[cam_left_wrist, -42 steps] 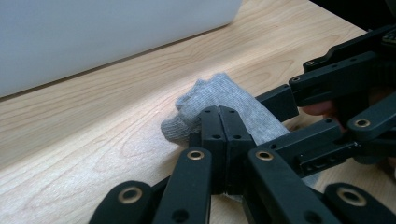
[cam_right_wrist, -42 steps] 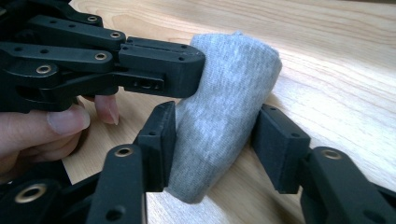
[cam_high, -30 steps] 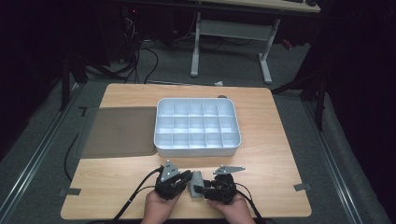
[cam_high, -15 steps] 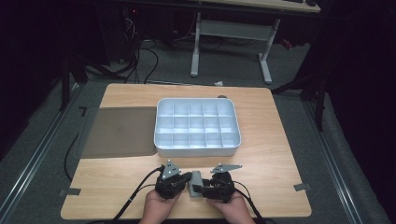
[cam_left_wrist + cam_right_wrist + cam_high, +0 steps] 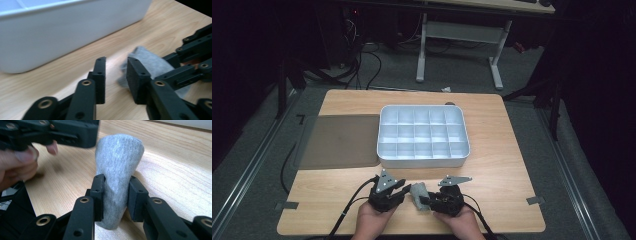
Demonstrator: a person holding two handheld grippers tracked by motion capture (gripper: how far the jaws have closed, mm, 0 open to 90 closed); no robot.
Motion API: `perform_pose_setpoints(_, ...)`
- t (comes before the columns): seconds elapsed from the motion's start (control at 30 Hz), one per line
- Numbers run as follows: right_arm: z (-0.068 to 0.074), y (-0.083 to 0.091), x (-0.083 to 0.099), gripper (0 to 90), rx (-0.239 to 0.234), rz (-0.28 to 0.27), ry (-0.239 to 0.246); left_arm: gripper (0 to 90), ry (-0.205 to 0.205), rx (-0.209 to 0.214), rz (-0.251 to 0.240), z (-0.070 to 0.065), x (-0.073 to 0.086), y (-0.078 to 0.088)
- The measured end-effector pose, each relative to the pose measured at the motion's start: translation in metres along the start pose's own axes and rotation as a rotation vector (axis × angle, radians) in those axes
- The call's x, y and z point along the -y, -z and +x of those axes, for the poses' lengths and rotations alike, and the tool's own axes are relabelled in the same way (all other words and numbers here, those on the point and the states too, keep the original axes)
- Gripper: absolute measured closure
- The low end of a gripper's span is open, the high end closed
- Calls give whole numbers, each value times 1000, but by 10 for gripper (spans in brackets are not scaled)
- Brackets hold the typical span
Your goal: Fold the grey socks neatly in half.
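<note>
A rolled grey sock stands on the wooden table near its front edge, between the two grippers. My right gripper is shut on the sock; its jaws have just been closing and the pads press the fabric from both sides. My left gripper is open after its jaws have just been opening, and nothing is between them. The sock lies just past its right jaw. In the high view the left gripper sits left of the sock and the right gripper right of it.
A white compartment tray sits mid-table, its near wall close ahead of the left gripper. A dark grey mat lies left of the tray. Cables trail off the front edge. A hand holds the left gripper.
The left gripper has let go of the sock, opened and drawn slightly left and up. The right gripper has stayed put and now clamps the sock.
</note>
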State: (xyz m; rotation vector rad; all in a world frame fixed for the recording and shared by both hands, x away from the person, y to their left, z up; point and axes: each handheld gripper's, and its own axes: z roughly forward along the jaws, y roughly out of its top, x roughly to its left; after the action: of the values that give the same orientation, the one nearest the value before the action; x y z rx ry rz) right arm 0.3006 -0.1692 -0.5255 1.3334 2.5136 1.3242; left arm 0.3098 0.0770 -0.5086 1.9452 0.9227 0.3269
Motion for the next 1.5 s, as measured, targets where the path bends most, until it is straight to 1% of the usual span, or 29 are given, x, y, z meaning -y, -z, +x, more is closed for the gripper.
perform_pose_setpoints(0.03,0,0,0,712,-1,1,1,644,-7,-14,-6,4,0,5)
perform_pose_setpoints(0.13,0,1,0,715,-5,1,13,598,-12,-53,-21,16,3,17)
perform_pose_setpoints(0.23,0,3,1,716,-6,4,26,535,-3,-83,-17,31,12,28)
perform_pose_setpoints(0.37,1,5,-1,722,7,6,41,473,32,-102,-35,43,26,38)
perform_pose_setpoints(0.43,1,7,-2,728,15,0,40,447,37,-104,-37,46,29,42)
perform_pose_setpoints(0.47,0,8,-3,730,19,3,27,438,34,-107,-37,47,30,43)
perform_pose_setpoints(0.5,0,9,-4,732,21,5,25,431,35,-112,-37,48,30,43)
perform_pose_setpoints(0.53,0,11,-5,734,24,7,27,423,44,-106,-37,50,31,44)
perform_pose_setpoints(0.6,2,14,-6,736,47,15,41,402,53,-94,-36,51,32,44)
perform_pose_setpoints(0.67,2,17,-8,737,67,15,62,394,55,-86,-46,51,31,44)
perform_pose_setpoints(0.7,3,18,-9,738,77,22,62,388,56,-81,-48,51,31,44)
perform_pose_setpoints(0.8,3,20,-11,739,112,43,82,381,47,-67,-43,50,32,43)
perform_pose_setpoints(0.9,3,21,-13,739,135,57,92,376,25,-68,-34,49,33,40)
perform_pose_setpoints(0.97,3,20,-15,739,145,69,98,368,15,-66,-31,49,33,40)
perform_pose_setpoints(1.07,4,21,-16,739,150,78,103,364,10,-65,-38,49,33,40)
perform_pose_setpoints(1.2,3,23,-18,739,167,90,107,364,9,-65,-40,51,34,41)
perform_pose_setpoints(1.3,2,24,-20,738,176,98,115,365,16,-63,-43,52,33,41)
perform_pose_setpoints(1.4,3,28,-22,738,182,107,124,365,20,-63,-45,52,33,41)
perform_pose_setpoints(1.5,3,32,-23,738,190,118,129,366,13,-62,-41,50,33,40)
